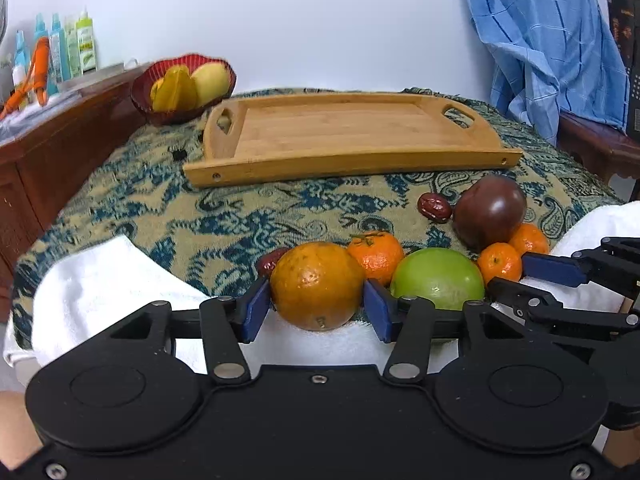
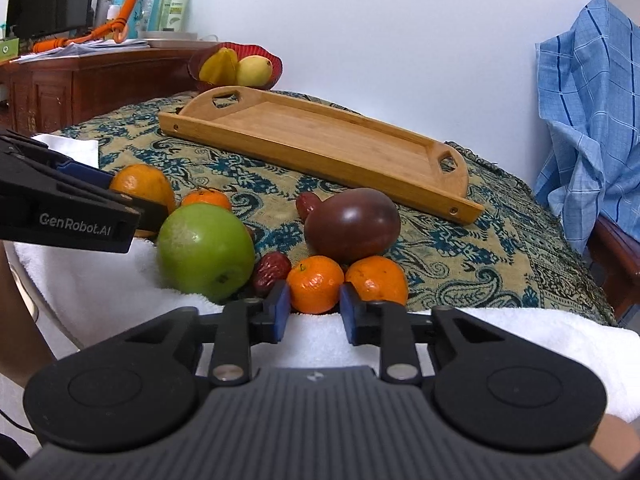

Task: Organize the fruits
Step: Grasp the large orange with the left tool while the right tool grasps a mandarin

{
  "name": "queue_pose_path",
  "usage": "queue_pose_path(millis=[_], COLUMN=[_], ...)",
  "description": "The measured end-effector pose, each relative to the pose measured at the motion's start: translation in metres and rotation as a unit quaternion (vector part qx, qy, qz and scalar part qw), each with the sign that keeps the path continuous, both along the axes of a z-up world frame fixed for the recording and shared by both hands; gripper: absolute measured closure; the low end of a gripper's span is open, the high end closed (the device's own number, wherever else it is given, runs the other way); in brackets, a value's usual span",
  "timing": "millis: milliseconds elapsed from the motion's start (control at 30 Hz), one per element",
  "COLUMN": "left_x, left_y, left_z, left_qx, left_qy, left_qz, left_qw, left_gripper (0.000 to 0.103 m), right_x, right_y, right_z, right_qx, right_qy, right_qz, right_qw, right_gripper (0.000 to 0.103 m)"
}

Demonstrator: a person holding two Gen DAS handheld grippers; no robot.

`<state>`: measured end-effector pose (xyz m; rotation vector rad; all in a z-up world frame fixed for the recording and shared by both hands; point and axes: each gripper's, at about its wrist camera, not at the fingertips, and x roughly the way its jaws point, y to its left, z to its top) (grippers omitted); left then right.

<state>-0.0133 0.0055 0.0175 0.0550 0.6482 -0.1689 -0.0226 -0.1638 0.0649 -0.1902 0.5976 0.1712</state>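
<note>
The fruits lie in a loose heap at the near edge of the worktop, partly on a white towel (image 2: 120,292) and partly on the patterned cloth (image 1: 240,216). In it are a big orange (image 1: 316,286), a green apple (image 2: 206,250), a dark purple fruit (image 2: 354,228), three small tangerines and a few red dates (image 1: 435,207).

The left tool (image 1: 316,310) has its blue pads pressed on either side of the big orange, which sits on the towel at the left of the heap: it is gripping that orange, though the fruit looks not yet lifted. The right tool (image 2: 314,308) is closed on one small tangerine (image 2: 315,284) at the front of the heap, its pads touching both sides. A second tangerine (image 2: 378,280) lies just beside it on the right, touching the purple fruit behind, and a third (image 2: 207,199) lies behind the apple.

Farther back, toward the far edge of the worktop, a wooden tray (image 1: 352,160) with cut-out handles lies empty. At the far left corner a red bowl (image 1: 144,98) already holds yellow fruits. Beyond that stand a wooden cabinet with bottles, and a blue checked cloth (image 2: 584,100) hangs at the right.

By my judgement the work is at its very start: nothing is on the tray, all the loose fruits are still in the heap, and only the first two are in hand. Every piece remains to be carried over and set in order.
</note>
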Motion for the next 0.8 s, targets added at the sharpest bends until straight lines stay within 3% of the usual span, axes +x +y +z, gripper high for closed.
queue_pose_path(millis=[167, 300, 800], left_x=[0.007, 0.006, -0.008], left_y=[0.003, 0.003, 0.0], left_z=[-0.006, -0.005, 0.013], left_qx=[-0.014, -0.015, -0.003], left_qy=[0.01, 0.01, -0.002], left_qz=[0.004, 0.006, 0.023], left_qw=[0.9998, 0.9998, 0.9997], left_gripper=[0.053, 0.054, 0.054], right_x=[0.008, 0.014, -0.006], right_y=[0.004, 0.001, -0.015], right_z=[-0.004, -0.005, 0.014], right_qx=[-0.014, 0.004, 0.048], right_qy=[0.0, 0.01, -0.021], right_qz=[0.013, 0.007, -0.017], right_qw=[1.0, 1.0, 0.998], right_gripper=[0.051, 0.066, 0.067])
